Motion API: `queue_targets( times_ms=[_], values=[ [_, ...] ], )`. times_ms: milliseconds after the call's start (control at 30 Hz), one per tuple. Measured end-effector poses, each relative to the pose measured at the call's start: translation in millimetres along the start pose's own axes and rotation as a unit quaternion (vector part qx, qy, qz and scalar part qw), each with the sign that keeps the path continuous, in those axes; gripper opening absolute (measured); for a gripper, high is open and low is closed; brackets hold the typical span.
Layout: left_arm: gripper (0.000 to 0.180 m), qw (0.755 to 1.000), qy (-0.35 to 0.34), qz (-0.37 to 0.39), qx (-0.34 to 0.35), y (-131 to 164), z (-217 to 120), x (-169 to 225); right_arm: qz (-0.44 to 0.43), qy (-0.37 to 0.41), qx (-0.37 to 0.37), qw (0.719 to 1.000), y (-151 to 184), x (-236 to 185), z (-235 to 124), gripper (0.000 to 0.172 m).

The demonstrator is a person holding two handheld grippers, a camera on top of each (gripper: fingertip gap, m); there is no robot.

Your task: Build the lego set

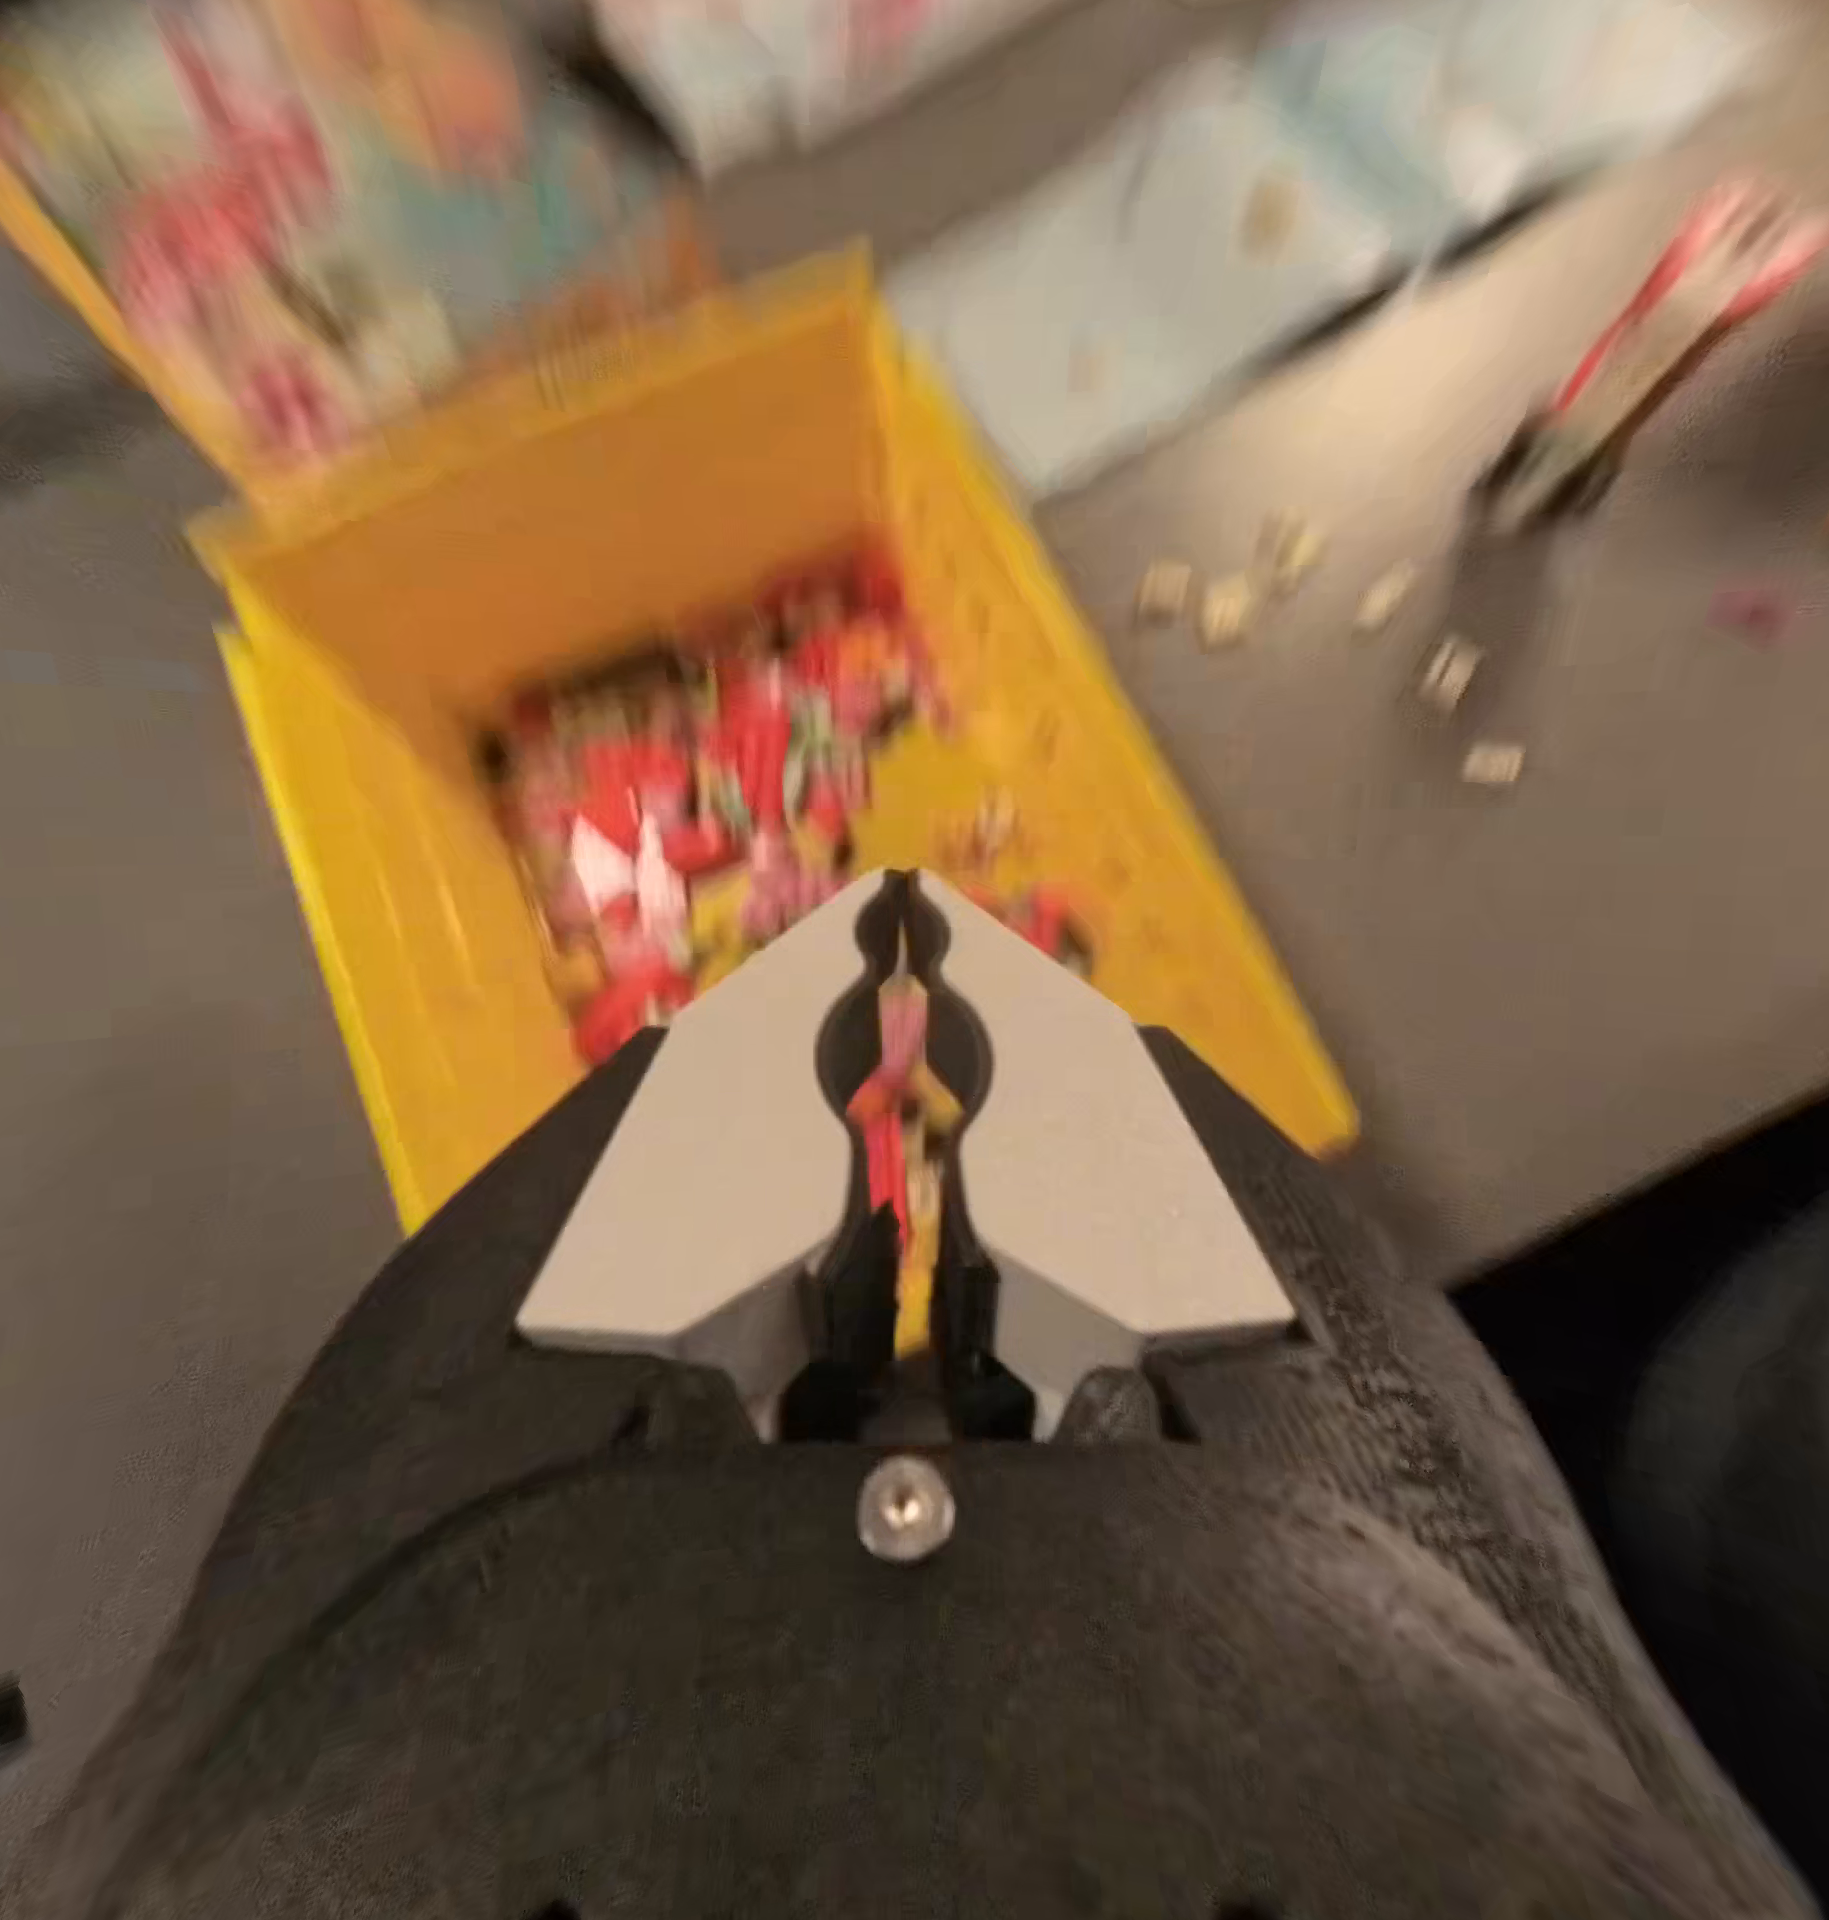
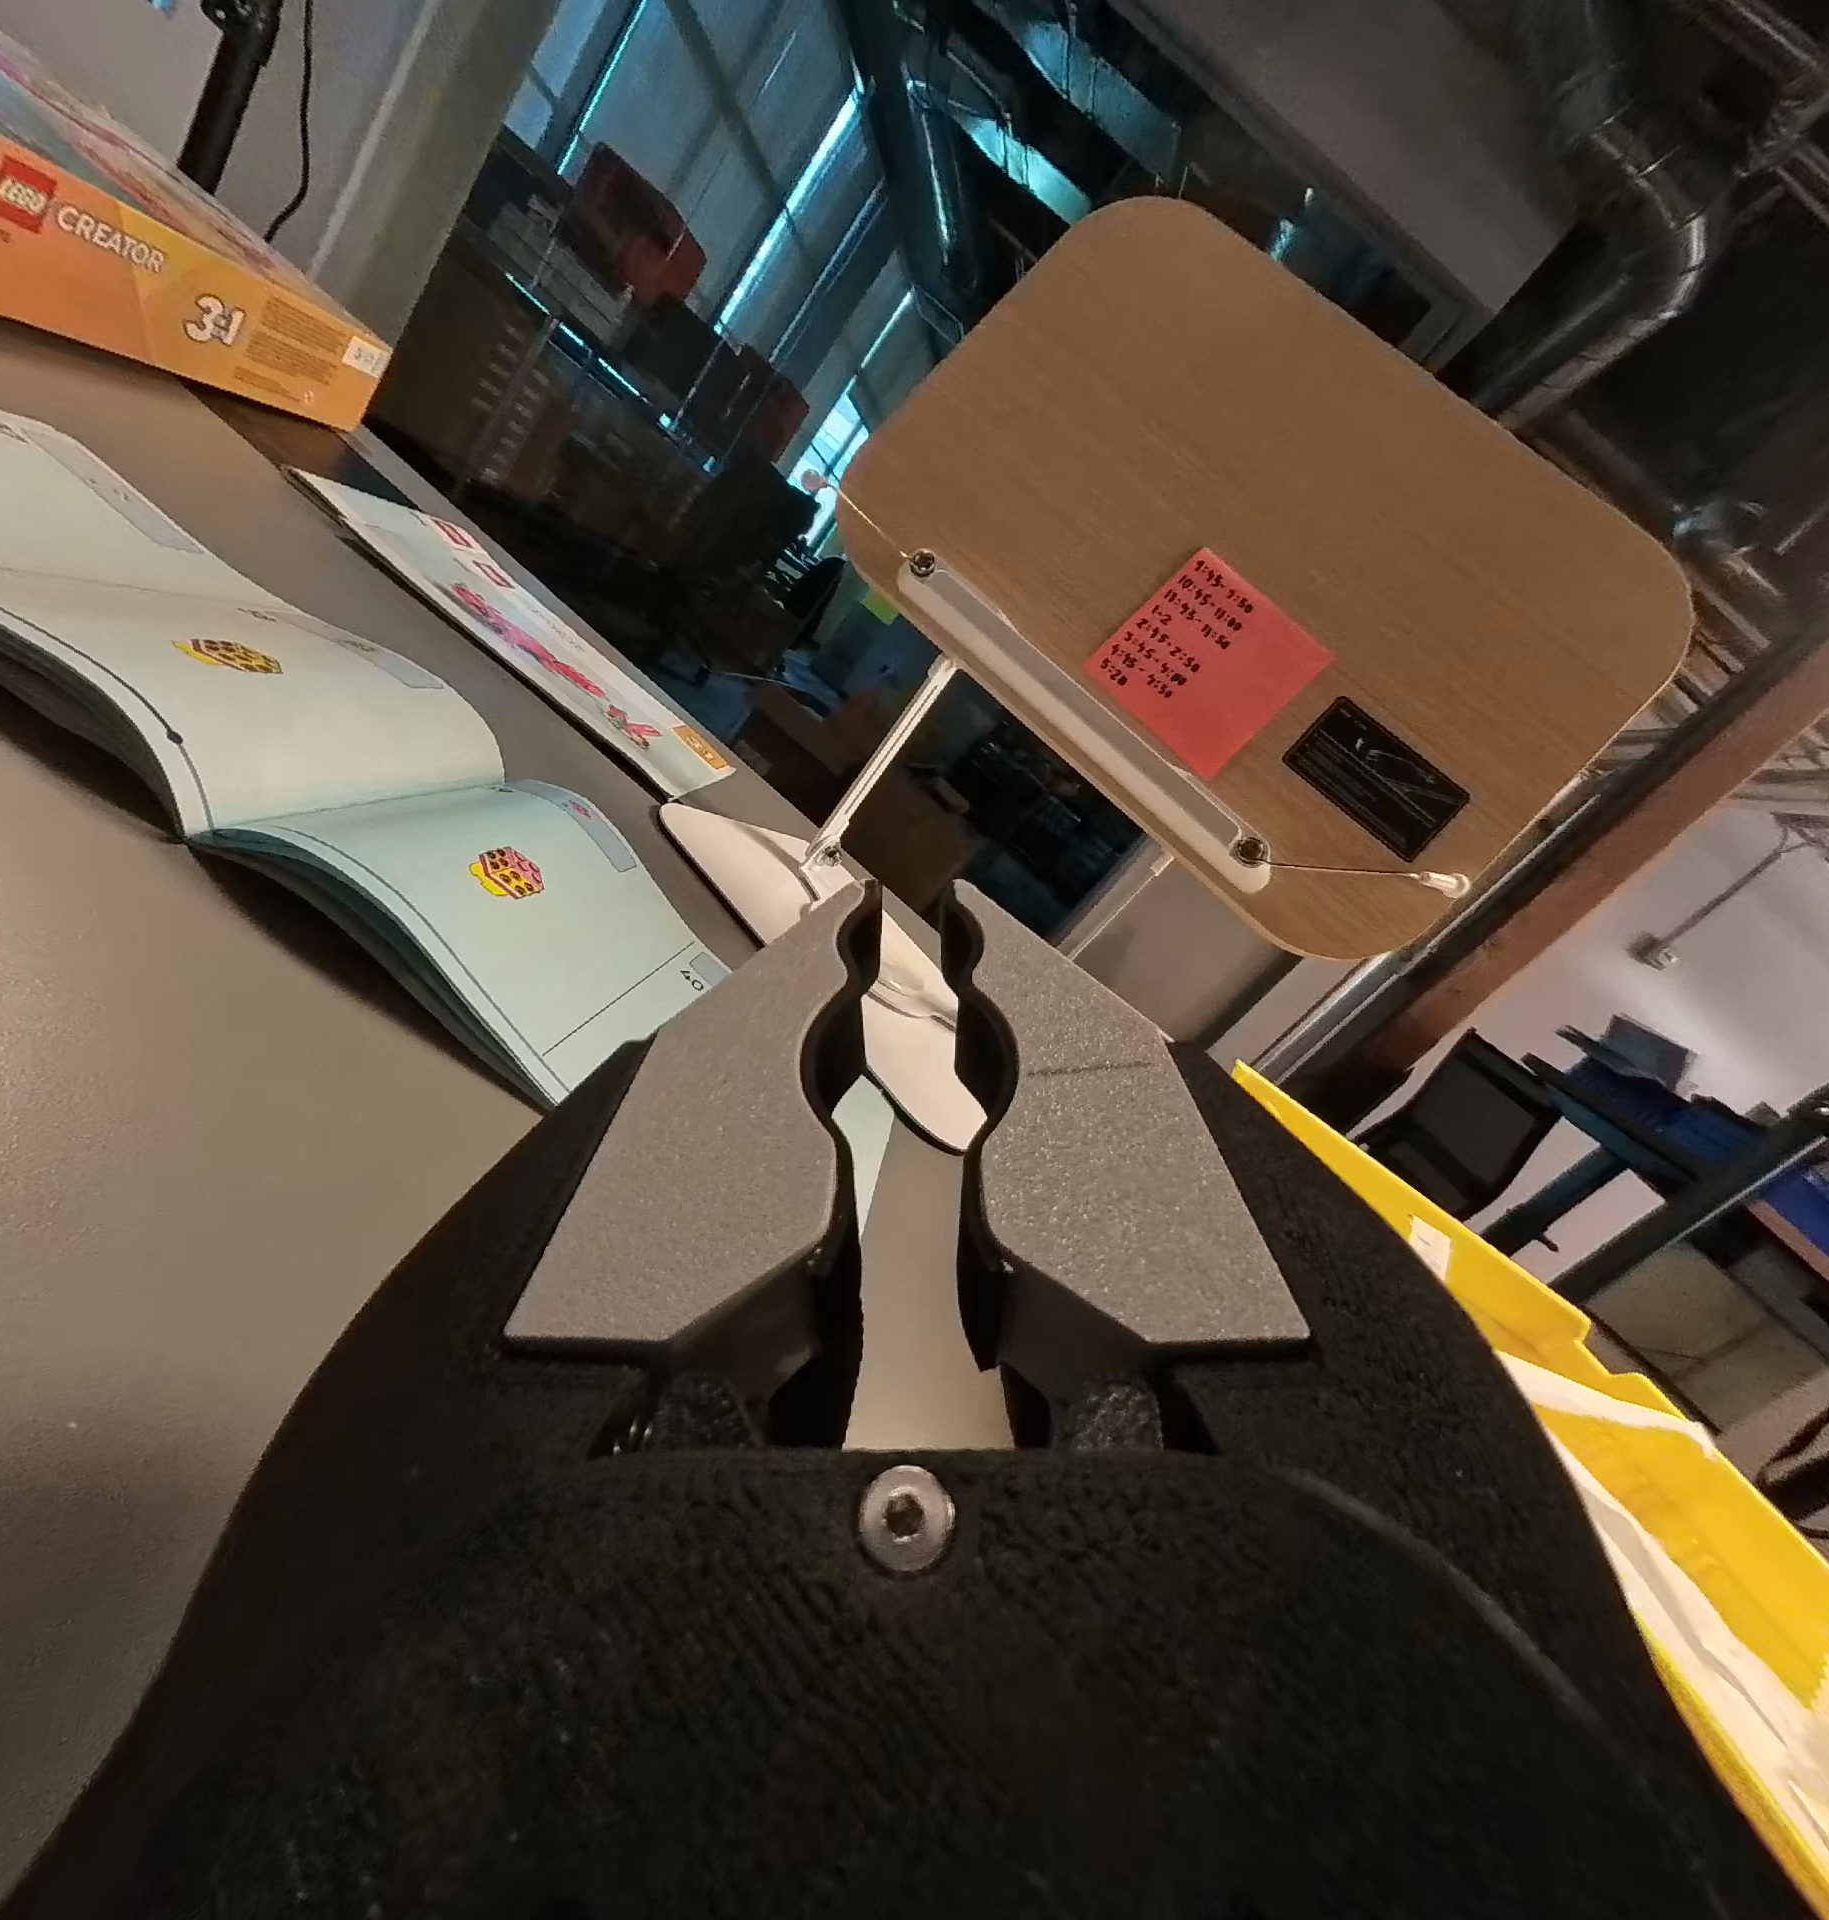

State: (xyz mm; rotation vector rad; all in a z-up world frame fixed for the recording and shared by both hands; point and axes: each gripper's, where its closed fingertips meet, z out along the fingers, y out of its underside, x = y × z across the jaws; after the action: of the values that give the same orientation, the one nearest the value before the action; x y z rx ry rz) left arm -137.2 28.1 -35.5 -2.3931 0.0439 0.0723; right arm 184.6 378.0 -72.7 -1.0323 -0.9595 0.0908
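Observation:
The left wrist view is blurred by motion. My left gripper (image 1: 902, 883) is shut, its fingertips touching, and it hangs above the open yellow bin (image 1: 577, 540). The bin holds a heap of red, pink and white bricks (image 1: 702, 769). Several small tan pieces (image 1: 1222, 613) lie on the grey table to the right of the bin. My right gripper (image 2: 912, 899) is open with a narrow gap and nothing between its fingers. It points low across the table (image 2: 162, 1143) towards the open instruction booklet (image 2: 318, 748).
The set's box (image 2: 162, 281) and a second booklet (image 2: 536, 613) lie at the far left. A wooden board with a pink note (image 2: 1253, 540) stands on a white base (image 2: 744, 842). A yellow bin wall (image 2: 1616, 1455) is at the right. A red and white object (image 1: 1668, 343) lies blurred on the table. About 50 cm separates my left fingertips from my right.

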Motion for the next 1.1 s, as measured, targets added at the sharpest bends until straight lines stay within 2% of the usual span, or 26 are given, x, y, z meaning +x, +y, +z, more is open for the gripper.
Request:
queue_targets(
  times_ms=[67, 133, 233, 367, 567, 800, 933, 1100],
  values=[
    [0.000, 0.990, 0.011, -0.037, -0.136, 50, 16, -21, 0.006, 0.002, 0.001, 1.000, 0, 1, 0, 0.009],
    [0.000, 0.972, 0.023, -0.037, -0.232, 88, 27, -30, 0.012, 0.002, 0.001, 1.000, 1, 3, -1, 0.009],
    [0.000, 0.951, 0.017, -0.029, -0.308, 119, 39, -38, 0.015, -0.001, 0.002, 1.000, 1, 2, -1, 0.009],
    [0.006, 0.930, 0.016, -0.029, -0.367, 141, 47, -41, 0.012, -0.005, 0.001, 1.000, 1, 0, -1, 0.009],
    [0.014, 0.914, -0.004, -0.036, -0.404, 150, 51, -54, 0.014, -0.008, -0.001, 1.000, 1, -1, 0, 0.009],
    [0.024, 0.902, -0.028, 0.006, -0.431, 155, 53, -59, 0.013, -0.010, -0.002, 1.000, 2, -1, 0, 0.009],
    [0.020, 0.908, 0.001, -0.009, -0.419, 151, 56, -48, 0.014, -0.011, -0.003, 1.000, 2, -2, 0, 0.009],
    [0.019, 0.913, -0.007, -0.007, -0.409, 146, 56, -50, 0.015, -0.012, -0.003, 1.000, 2, -2, 0, 0.009]
  ],
)
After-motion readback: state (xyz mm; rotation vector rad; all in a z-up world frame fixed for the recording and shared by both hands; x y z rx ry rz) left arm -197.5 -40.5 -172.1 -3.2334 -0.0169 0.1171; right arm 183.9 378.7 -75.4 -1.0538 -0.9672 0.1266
